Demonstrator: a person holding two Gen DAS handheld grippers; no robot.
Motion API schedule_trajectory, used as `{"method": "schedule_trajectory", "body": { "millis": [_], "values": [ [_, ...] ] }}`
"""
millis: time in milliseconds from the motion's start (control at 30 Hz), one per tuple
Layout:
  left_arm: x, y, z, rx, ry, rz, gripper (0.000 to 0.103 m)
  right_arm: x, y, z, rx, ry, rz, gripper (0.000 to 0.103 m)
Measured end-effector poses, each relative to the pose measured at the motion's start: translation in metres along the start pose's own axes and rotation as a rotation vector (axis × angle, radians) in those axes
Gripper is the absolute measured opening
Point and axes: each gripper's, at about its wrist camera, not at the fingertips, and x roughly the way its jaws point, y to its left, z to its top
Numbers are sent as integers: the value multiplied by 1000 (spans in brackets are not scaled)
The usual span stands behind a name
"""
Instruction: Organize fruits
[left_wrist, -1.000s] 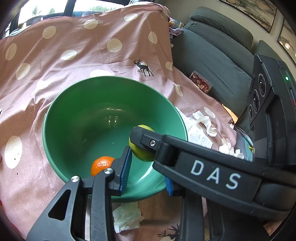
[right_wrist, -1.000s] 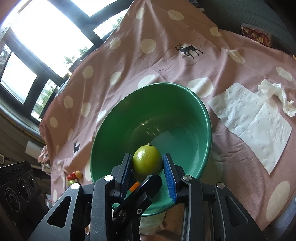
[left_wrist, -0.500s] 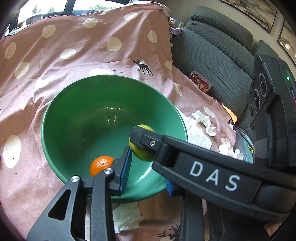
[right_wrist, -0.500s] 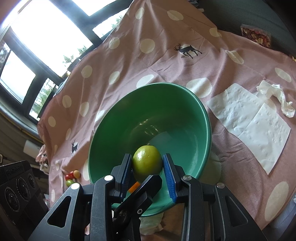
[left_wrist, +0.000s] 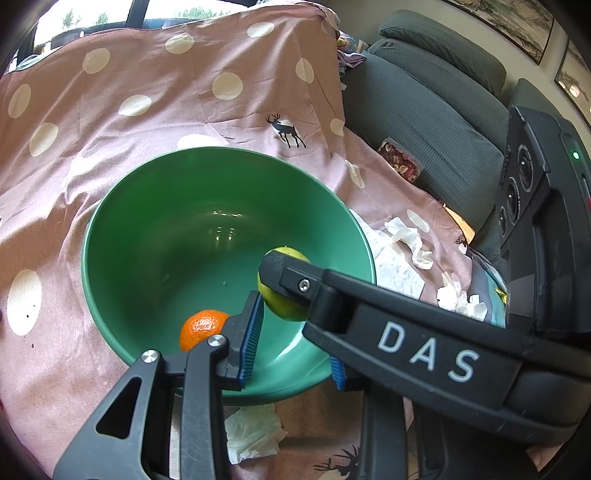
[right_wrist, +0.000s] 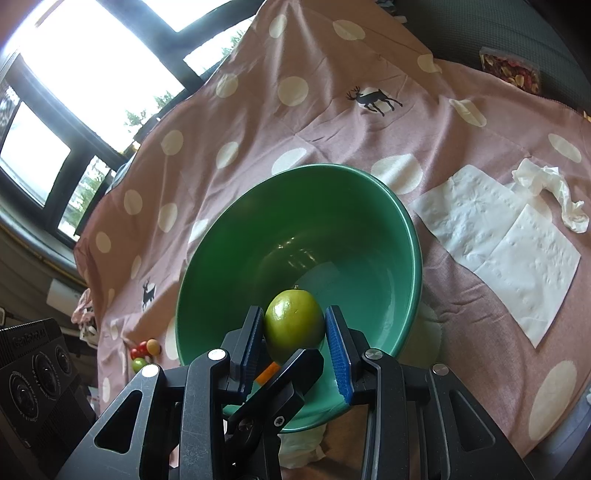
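**Surroundings.** Your right gripper (right_wrist: 294, 325) is clenched on the lime (right_wrist: 293, 314), its blue pads pressing both sides, and holds it just inside the near rim of the green bowl (left_wrist: 221, 149). The orange (left_wrist: 201, 328) lies in the bowl against its near wall. Your left gripper (left_wrist: 295, 343) is clenched over that same near rim, just beside the orange. The right gripper's arm crosses in front of it. The bowl rests on a pink spotted cloth (left_wrist: 147, 110). Flat napkins (right_wrist: 498, 251) and a crumpled tissue (right_wrist: 546, 188) lie right of the bowl, another tissue (left_wrist: 251, 432) lies just below its near rim, and a cluster of small fruits (right_wrist: 144, 352) lies to its left.

**Change.** Against a second ago both grippers match, and the lime and orange keep their places.

**Hidden.** The right gripper's arm covers most of the left gripper's right pad, so you cannot tell whether it pinches the rim. From the right wrist, only a sliver of the orange shows.
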Motion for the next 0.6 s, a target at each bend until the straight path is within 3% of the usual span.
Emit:
{"method": "schedule_trajectory", "body": {
  "millis": [600],
  "values": [
    [3,0,2,-4,18,1,31,0,-2,-1,3,-4,-7,38]
  ]
}}
